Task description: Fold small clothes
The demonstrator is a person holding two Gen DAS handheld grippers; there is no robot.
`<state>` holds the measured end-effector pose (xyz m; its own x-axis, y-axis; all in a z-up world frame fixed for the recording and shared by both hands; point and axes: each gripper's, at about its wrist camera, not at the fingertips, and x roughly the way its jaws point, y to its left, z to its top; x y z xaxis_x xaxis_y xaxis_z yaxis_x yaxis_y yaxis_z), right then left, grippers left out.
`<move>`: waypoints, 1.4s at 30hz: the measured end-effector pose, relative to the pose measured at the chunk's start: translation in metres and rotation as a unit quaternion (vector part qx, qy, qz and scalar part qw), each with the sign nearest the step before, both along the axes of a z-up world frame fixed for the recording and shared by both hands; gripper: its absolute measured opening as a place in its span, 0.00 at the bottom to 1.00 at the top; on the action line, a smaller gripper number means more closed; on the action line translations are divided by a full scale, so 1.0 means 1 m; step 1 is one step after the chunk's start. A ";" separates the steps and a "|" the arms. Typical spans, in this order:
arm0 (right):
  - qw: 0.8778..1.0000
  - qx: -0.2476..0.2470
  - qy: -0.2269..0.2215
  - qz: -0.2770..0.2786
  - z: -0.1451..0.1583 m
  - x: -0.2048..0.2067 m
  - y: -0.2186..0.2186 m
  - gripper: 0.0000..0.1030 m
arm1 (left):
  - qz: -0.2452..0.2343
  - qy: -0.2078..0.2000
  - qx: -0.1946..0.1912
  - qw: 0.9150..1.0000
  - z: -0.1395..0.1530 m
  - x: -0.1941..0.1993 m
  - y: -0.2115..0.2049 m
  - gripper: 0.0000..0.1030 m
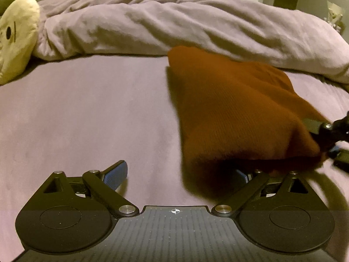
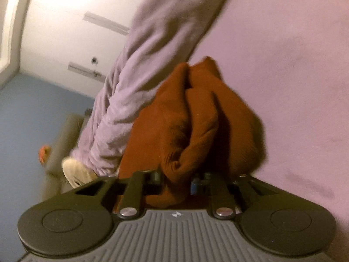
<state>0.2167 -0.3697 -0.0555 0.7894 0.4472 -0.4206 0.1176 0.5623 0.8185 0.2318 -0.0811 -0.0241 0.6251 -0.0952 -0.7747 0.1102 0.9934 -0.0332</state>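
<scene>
A rust-brown knit garment [image 1: 229,109] lies bunched on the purple bed sheet [image 1: 87,120], to the right in the left wrist view. My left gripper [image 1: 178,174] is open; its left finger [image 1: 115,174] is bare and the garment's near edge drapes over its right finger. My right gripper [image 1: 327,135] shows at the right edge, pinching the garment's right side. In the right wrist view the right gripper [image 2: 176,181] is shut on a gathered fold of the garment [image 2: 192,120].
A crumpled lilac duvet [image 1: 174,26] runs across the back of the bed. A cream plush toy [image 1: 17,35] lies at the far left. White wardrobe doors [image 2: 65,32] and a blue wall [image 2: 32,113] stand beyond the bed.
</scene>
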 end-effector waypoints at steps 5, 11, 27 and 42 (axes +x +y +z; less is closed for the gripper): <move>0.961 -0.268 -0.066 -0.014 0.047 -0.009 0.028 0.16 | -0.019 0.019 -0.013 1.000 -0.003 0.000 0.007 0.97; 0.935 -0.349 -0.053 0.027 0.025 -0.005 0.038 0.29 | -0.029 0.032 -0.006 0.999 0.008 -0.018 0.022 0.96; 0.854 -0.488 -0.160 0.085 0.047 0.028 0.077 0.25 | -0.038 -0.004 0.017 0.999 0.011 0.028 -0.028 1.00; 0.859 -0.482 -0.150 0.082 0.070 0.038 0.075 0.25 | -0.030 -0.023 -0.014 0.999 0.040 0.032 -0.020 0.95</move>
